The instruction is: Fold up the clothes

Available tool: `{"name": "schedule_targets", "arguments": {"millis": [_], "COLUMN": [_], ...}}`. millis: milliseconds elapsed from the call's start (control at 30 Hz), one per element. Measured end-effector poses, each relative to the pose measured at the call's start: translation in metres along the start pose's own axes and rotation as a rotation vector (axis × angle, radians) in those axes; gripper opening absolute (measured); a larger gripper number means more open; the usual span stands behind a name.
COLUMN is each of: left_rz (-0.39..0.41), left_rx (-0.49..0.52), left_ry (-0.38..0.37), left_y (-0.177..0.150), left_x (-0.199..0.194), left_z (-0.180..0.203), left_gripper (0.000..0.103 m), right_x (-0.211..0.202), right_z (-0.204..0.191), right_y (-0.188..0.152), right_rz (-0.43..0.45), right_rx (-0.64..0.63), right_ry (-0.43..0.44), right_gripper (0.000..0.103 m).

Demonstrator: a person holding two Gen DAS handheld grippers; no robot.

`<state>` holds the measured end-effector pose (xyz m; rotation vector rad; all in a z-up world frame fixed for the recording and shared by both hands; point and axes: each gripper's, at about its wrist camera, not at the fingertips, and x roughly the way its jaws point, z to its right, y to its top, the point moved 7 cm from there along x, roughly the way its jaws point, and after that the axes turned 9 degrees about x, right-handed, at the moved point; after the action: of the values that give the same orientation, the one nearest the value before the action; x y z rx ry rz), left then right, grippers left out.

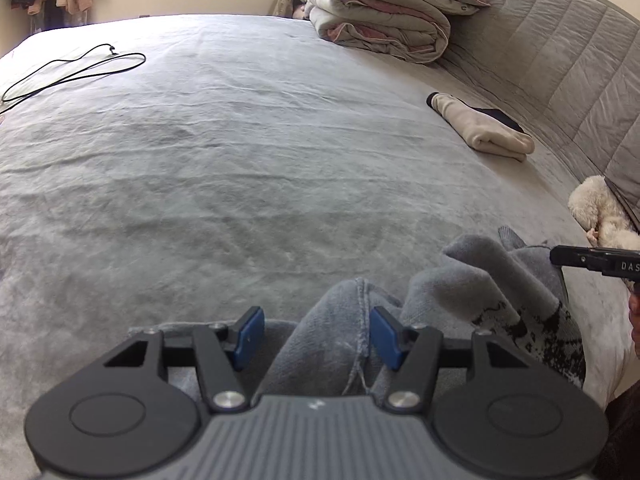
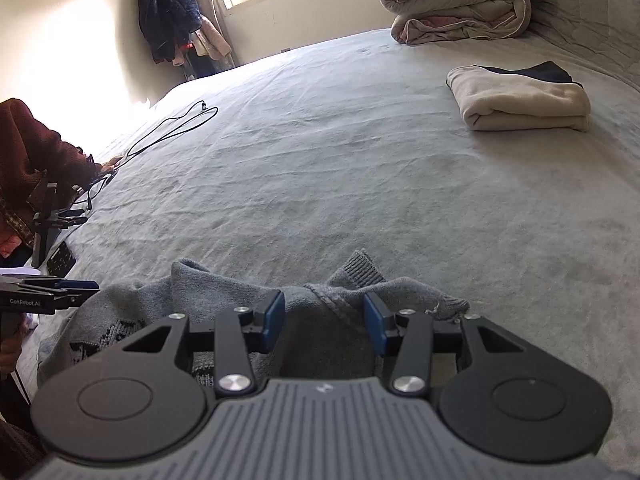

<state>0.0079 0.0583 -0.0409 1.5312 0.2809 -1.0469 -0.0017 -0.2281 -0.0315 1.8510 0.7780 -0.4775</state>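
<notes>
A grey knit sweater (image 1: 340,344) with a black-and-white pattern lies crumpled at the near edge of the grey bed (image 1: 240,160). My left gripper (image 1: 318,336) is open, and a raised fold with a seam stands between its blue pads. My right gripper (image 2: 325,322) is also open over the sweater (image 2: 320,340), straddling a bunched part near a ribbed edge. Each gripper shows in the other's view: the right gripper's tip (image 1: 576,258) at the sweater's far right, the left gripper (image 2: 80,285) at its left edge.
A folded cream garment (image 2: 520,100) lies on the bed's right side, and a folded quilt (image 2: 456,4) sits at the far end. A black cable (image 2: 172,132) loops on the left. A plush toy (image 1: 596,208) rests by the padded headboard (image 1: 560,60). A person's dark red sleeve (image 2: 32,144) is at left.
</notes>
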Motion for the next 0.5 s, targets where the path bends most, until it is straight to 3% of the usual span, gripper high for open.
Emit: {"name": "schedule_targets", "arguments": {"millis": [100, 167, 233, 333, 500], "left_rz": [-0.025, -0.037, -0.036, -0.033, -0.002], "left_rx": [-0.020, -0.044, -0.061, -0.085, -0.113], "left_ry": [-0.011, -0.020, -0.021, -0.022, -0.001], "left_y": [0.000, 0.001, 0.001, 0.003, 0.007], "left_x": [0.009, 0.013, 0.013, 0.014, 0.008], "left_z": [0.004, 0.005, 0.005, 0.007, 0.007], "left_gripper": [0.054, 0.043, 0.024, 0.007, 0.005], "right_x": [0.005, 0.012, 0.019, 0.022, 0.024], "right_z": [-0.003, -0.003, -0.003, -0.007, -0.012], "right_y": [-0.003, -0.010, -0.017, -0.020, -0.019], "right_rz": [-0.012, -0.045, -0.078, -0.073, -0.052], "right_rx": [-0.041, -0.063, -0.085, -0.142, -0.203], "right_ry": [-0.022, -0.052, -0.078, -0.096, -0.122], "right_gripper": [0.049, 0.049, 0.049, 0.048, 0.016]}}
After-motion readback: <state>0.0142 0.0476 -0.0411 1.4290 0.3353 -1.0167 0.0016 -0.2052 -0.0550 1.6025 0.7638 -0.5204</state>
